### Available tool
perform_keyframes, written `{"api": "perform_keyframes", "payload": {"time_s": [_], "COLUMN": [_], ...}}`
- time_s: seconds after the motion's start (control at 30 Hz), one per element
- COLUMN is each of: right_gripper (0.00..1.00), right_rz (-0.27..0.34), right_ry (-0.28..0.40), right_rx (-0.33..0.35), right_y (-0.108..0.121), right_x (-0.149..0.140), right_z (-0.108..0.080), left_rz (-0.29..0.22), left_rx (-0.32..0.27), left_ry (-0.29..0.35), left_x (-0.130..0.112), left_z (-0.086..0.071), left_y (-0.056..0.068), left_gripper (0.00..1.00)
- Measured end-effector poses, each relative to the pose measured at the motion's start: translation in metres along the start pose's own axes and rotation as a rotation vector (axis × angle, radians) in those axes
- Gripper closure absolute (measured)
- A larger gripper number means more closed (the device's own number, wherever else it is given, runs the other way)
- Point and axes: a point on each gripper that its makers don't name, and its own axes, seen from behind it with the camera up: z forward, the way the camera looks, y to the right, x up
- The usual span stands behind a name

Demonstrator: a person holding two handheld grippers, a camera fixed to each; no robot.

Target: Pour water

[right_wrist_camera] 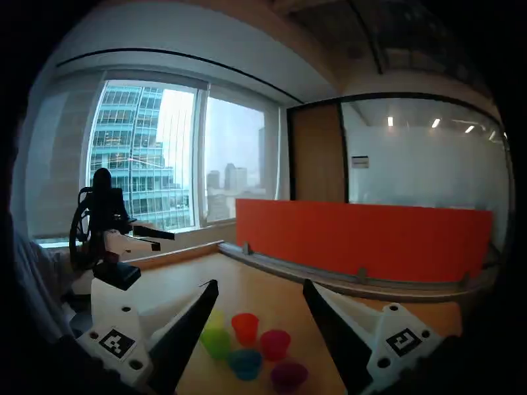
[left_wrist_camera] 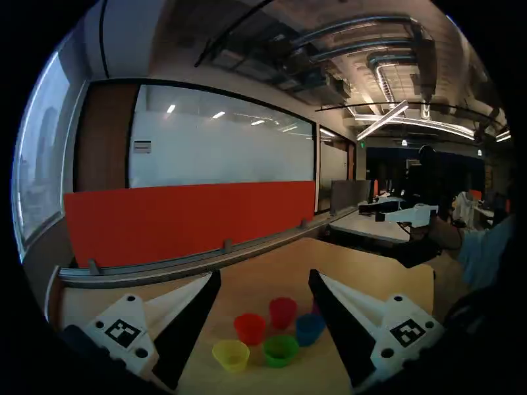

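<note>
Small tapered plastic cups are sitting bunched on the pale wooden table (left_wrist_camera: 277, 263): yellow cup (left_wrist_camera: 230, 355), red cup (left_wrist_camera: 250, 328), green cup (left_wrist_camera: 281, 349), blue cup (left_wrist_camera: 308, 328), pink cup (left_wrist_camera: 282, 311), purple cup (right_wrist_camera: 288, 375). Whether any is holding water is too dim to tell. The left gripper (left_wrist_camera: 263, 276) and right gripper (right_wrist_camera: 260, 286) are each spreading their fingers wide, gripping nothing. Square black-and-white markers (left_wrist_camera: 123, 331) are showing on the white finger mounts.

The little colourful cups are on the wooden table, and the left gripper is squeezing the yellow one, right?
Not quite. The left gripper is open and squeezes nothing. The left gripper view shows the yellow cup standing free beside the other cups on the wooden table.
</note>
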Motion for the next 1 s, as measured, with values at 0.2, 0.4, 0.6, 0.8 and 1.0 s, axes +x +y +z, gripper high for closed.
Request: {"api": "perform_keyframes", "payload": {"time_s": [0.2,0.4,0.6,0.8,1.0], "right_gripper": [0.0,0.0,0.0,0.0,0.0], "right_rz": [-0.024,-0.047,-0.054,-0.067,-0.076], "right_ry": [-0.047,-0.097,-0.137,-0.173,-0.218], "right_rx": [0.047,0.084,0.113,0.146,0.171], "right_y": [-0.007,-0.011,-0.013,-0.015,-0.014], "right_x": [-0.014,-0.032,-0.048,-0.06,-0.075], "right_z": [0.006,0.01,0.015,0.02,0.026], "left_rz": [0.017,0.047,0.057,0.084,0.089], "left_rx": [-0.048,-0.084,-0.115,-0.141,-0.171], "left_ry": [-0.037,-0.063,-0.11,-0.148,-0.194], "left_x": [-0.016,-0.032,-0.052,-0.068,-0.086], "left_z": [0.008,0.015,0.023,0.031,0.039], "left_y": [0.007,0.013,0.016,0.018,0.022], "left_gripper": [0.01,0.01,0.01,0.01,0.01]}}
